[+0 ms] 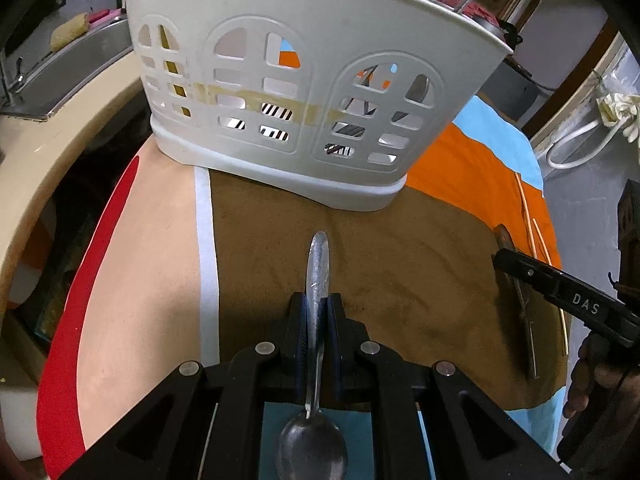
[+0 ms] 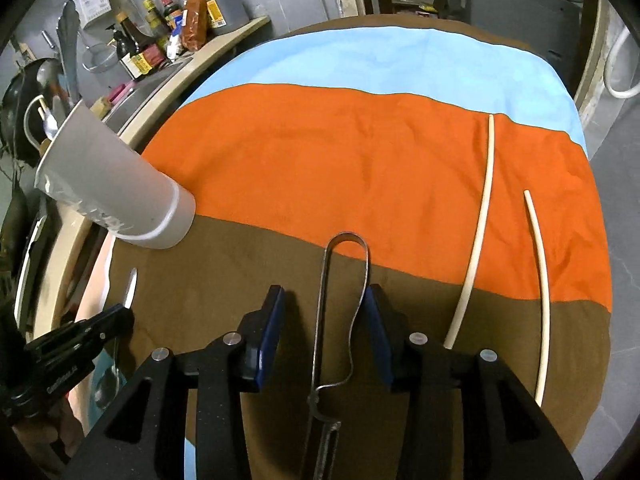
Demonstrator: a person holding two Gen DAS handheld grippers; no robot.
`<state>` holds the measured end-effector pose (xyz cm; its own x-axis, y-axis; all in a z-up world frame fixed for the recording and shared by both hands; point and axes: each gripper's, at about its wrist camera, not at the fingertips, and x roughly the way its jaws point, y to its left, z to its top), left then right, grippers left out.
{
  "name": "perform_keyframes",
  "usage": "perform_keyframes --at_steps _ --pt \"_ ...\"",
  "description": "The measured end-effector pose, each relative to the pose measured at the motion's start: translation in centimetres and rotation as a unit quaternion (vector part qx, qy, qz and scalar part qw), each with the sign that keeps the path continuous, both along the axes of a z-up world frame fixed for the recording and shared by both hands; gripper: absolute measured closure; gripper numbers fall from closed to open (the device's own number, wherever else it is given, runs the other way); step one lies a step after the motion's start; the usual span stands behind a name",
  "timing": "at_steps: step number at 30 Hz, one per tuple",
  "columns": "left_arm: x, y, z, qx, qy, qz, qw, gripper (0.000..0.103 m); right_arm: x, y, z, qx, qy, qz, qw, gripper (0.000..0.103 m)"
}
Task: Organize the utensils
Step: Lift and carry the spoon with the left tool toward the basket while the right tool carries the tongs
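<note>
The spoon (image 1: 318, 280) sits clamped in the closed left gripper (image 1: 318, 308); its bowl lies under the gripper body, cut off at the picture's lower edge. Ahead stands the white basket (image 1: 304, 92), whose contents show only as slivers through its slots. Only the right wrist view shows the right gripper (image 2: 322, 312) with jaws apart around a metal peeler (image 2: 340, 304) lying on the cloth (image 2: 360, 160); one pad seems to graze its loop. Two chopsticks (image 2: 484, 216) lie beside it.

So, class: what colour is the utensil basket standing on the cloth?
White; the basket has arched cut-out windows, clearest in the left wrist view.
</note>
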<state>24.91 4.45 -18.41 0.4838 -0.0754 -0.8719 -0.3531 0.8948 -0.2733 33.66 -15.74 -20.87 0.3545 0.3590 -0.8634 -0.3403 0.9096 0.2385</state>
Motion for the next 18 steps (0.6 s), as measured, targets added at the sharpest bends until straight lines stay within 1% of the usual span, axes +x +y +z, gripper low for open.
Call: perform_keyframes --at_steps 1,2,5,8,9,11,13,15,16,17,18 --pt "-0.1 0.1 0.0 -0.002 0.001 -0.001 1.0000 0.093 -0.1 0.0 0.0 -0.001 0.000 -0.003 1.000 0.071" --pt "0.0 0.3 -0.1 -0.008 0.003 -0.002 1.0000 0.093 -0.1 0.0 0.0 -0.006 0.000 -0.011 1.000 0.083" --pt "0.2 0.7 -0.2 -0.024 0.007 -0.005 0.9997 0.093 -0.2 -0.3 -0.2 0.007 0.008 -0.025 1.000 0.083" --pt "0.2 1.7 -0.3 -0.055 0.009 0.003 0.9984 0.094 -0.3 -0.3 -0.4 0.019 0.013 -0.029 0.999 0.083" --pt "0.0 2.2 -0.3 -0.075 0.006 0.009 0.9971 0.094 -0.4 -0.4 -0.2 0.036 0.019 -0.033 0.999 0.083" --pt "-0.4 2.5 0.1 -0.089 -0.004 0.009 0.9960 0.094 -1.0 -0.9 0.5 0.077 0.018 -0.039 0.996 0.083" --pt "-1.0 2.2 0.9 -0.084 -0.021 -0.004 0.9963 0.095 -1.8 -1.2 1.5 0.104 0.000 -0.037 0.994 0.083" --pt "-1.7 1.8 2.1 -0.079 -0.048 -0.021 0.9955 0.100 -2.9 -1.3 2.6 0.128 -0.022 -0.034 0.991 0.083" --pt "-2.1 1.5 2.8 -0.074 -0.065 -0.030 0.9947 0.100 -3.5 -1.4 3.3 0.142 -0.035 -0.032 0.989 0.083" --pt "-2.3 1.4 3.3 -0.069 -0.074 -0.035 0.9943 0.100 -4.1 -1.4 3.9 0.154 -0.048 -0.029 0.986 0.083" --pt "-2.5 1.1 3.8 -0.064 -0.086 -0.045 0.9932 0.100 -4.4 -1.3 4.2 0.157 -0.056 -0.027 0.986 0.083"
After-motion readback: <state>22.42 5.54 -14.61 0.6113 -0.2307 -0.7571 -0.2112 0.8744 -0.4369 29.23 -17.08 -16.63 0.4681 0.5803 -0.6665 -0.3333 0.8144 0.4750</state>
